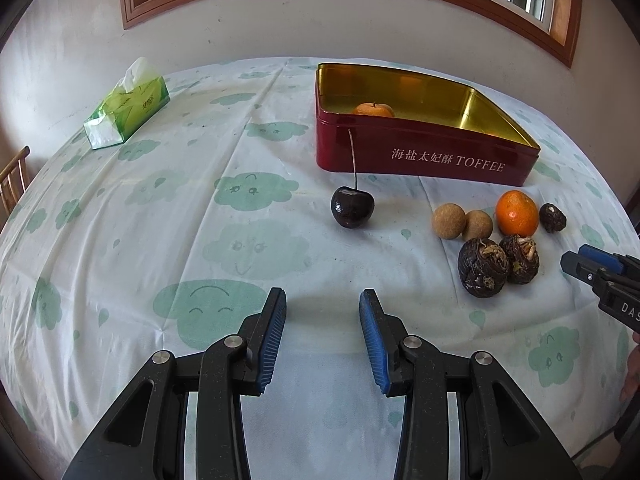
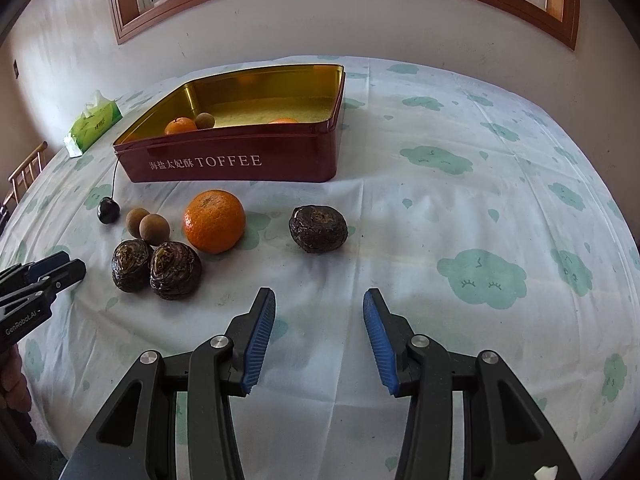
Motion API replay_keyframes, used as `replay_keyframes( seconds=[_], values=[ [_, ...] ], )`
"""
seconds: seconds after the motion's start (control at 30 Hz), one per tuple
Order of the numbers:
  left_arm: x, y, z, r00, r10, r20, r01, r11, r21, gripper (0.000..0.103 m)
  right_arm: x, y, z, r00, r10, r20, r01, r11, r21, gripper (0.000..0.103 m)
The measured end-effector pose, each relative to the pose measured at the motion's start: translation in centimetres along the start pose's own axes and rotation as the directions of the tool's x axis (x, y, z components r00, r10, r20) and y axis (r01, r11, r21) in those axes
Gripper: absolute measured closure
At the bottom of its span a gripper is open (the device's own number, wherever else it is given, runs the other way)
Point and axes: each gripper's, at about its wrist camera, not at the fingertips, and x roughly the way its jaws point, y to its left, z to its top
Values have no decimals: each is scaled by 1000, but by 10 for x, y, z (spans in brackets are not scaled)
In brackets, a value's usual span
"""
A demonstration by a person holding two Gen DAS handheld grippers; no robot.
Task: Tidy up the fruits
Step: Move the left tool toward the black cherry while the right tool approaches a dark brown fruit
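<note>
A red toffee tin (image 1: 420,152) (image 2: 240,164) with a gold inside stands on the table and holds two oranges (image 2: 181,125) and a longan (image 2: 205,120). In front of it lie a dark cherry (image 1: 353,206) (image 2: 108,210), two longans (image 1: 449,221) (image 2: 148,223), an orange (image 1: 517,213) (image 2: 215,220) and three dark water chestnuts (image 1: 483,267) (image 2: 175,270), one apart (image 2: 318,229). My left gripper (image 1: 323,312) is open and empty, short of the cherry. My right gripper (image 2: 319,312) is open and empty, short of the lone water chestnut.
A green tissue box (image 1: 127,105) (image 2: 94,122) lies at the far left of the cloud-print tablecloth (image 1: 160,220). A wooden chair (image 1: 14,178) stands beyond the left table edge. A wall with a window is behind the table.
</note>
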Motion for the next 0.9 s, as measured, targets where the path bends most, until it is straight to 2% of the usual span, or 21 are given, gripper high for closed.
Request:
replay_keyframes(
  seconds=[0.9],
  values=[
    [34,-14,43,1000,-18,-7,18,1000,-6,63,31,8,34,1000,-12,17,12,999,-35,60]
  ],
)
